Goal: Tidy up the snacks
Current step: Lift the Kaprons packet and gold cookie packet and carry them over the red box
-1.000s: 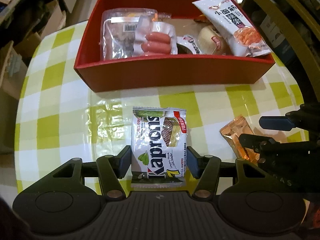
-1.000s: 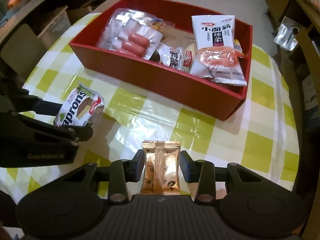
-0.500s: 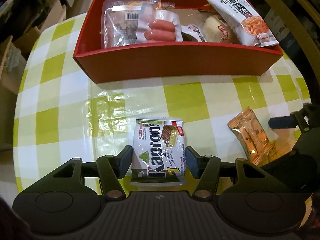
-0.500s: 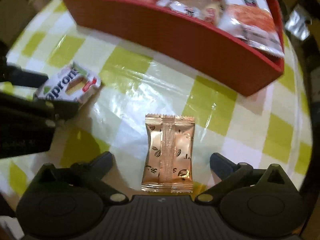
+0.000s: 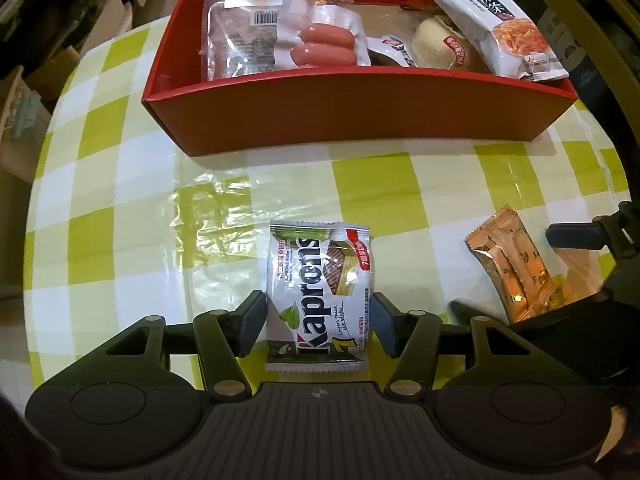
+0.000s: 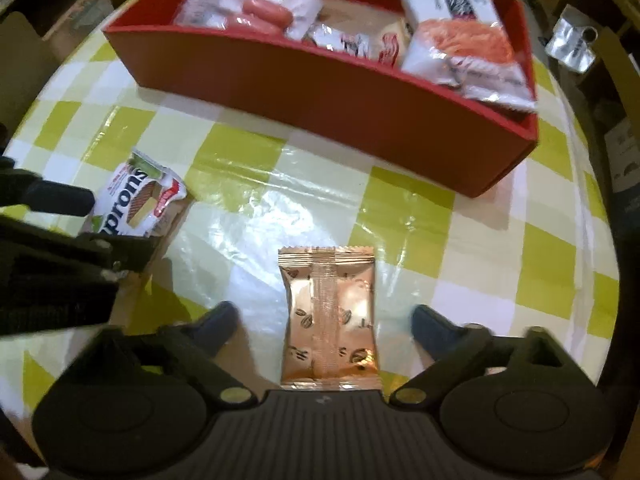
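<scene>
My left gripper (image 5: 318,322) has its jaws closed against the two sides of the Kaprons wafer packet (image 5: 320,292), which sits between the pads with its near end toward my palm and its far end pointing at the red box (image 5: 360,112). I cannot tell whether the packet is lifted or lies on the checked tablecloth (image 5: 120,208). My right gripper (image 6: 324,322) is spread wide, jaws well apart from the copper-coloured sachet (image 6: 329,316) lying flat on the cloth between them, untouched.

The box stands at the far side of the table and already holds a sausage pack (image 5: 280,40) on its left and a noodle bag (image 5: 496,24) leaning on its right wall, with small wrapped pieces between.

I judge the step in hand to be carrying the wafers into the box. To do it well I should keep the squeeze light, since the packet is puffy and wafers crush; lift straight up first, clear the near wall with room to spare, then lower onto the sausage pack or the gap beside it, and part the jaws only once it rests.

For the sachet, I should centre it, close on its long edges near the middle seam, and watch that the slick foil does not slide out.
</scene>
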